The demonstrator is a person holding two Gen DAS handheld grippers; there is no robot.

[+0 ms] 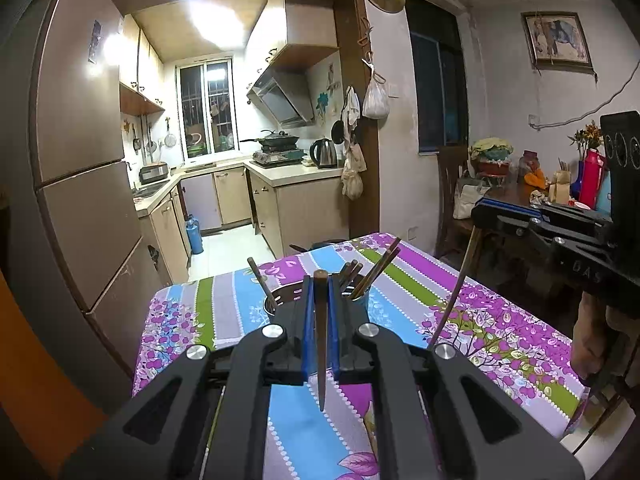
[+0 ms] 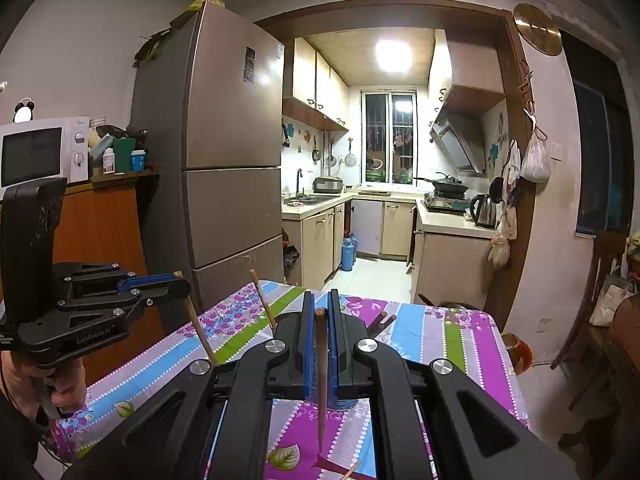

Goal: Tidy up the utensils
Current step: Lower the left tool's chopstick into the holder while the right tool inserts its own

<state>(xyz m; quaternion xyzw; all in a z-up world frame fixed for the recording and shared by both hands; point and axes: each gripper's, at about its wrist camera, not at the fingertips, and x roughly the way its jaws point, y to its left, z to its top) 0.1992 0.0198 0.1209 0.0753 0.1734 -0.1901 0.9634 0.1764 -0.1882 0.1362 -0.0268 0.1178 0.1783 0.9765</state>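
Chopstick, left (image 1: 321, 332): dark brown wood, slim and tapered, nearly upright, blunt end up and thin tip hanging above the desk; clamped between the blue pads.
Left hand-held gripper (image 1: 321, 300): closed down narrow on that chopstick; black plastic body with silver screw heads.
Chopstick, right (image 2: 321, 376): same brown wood, matte, round blunt top, nearly upright with its point down over the cloth.
Right hand-held gripper (image 2: 320, 320): jaws pinched narrow on this second chopstick; in the left wrist view it shows at the right edge, its stick slanting down.
Holder (image 1: 280, 300): round cup on the desk just beyond the left gripper, dark with slots in its wall; several more brown chopsticks (image 1: 376, 272) lean out of it at different angles.
Desk (image 1: 500, 320): covered with a glossy cloth in blue, green, grey and purple stripes, printed with purple flowers and leaves.
Hand (image 2: 60, 384): wrapped around the left gripper's handle, seen in the right wrist view.
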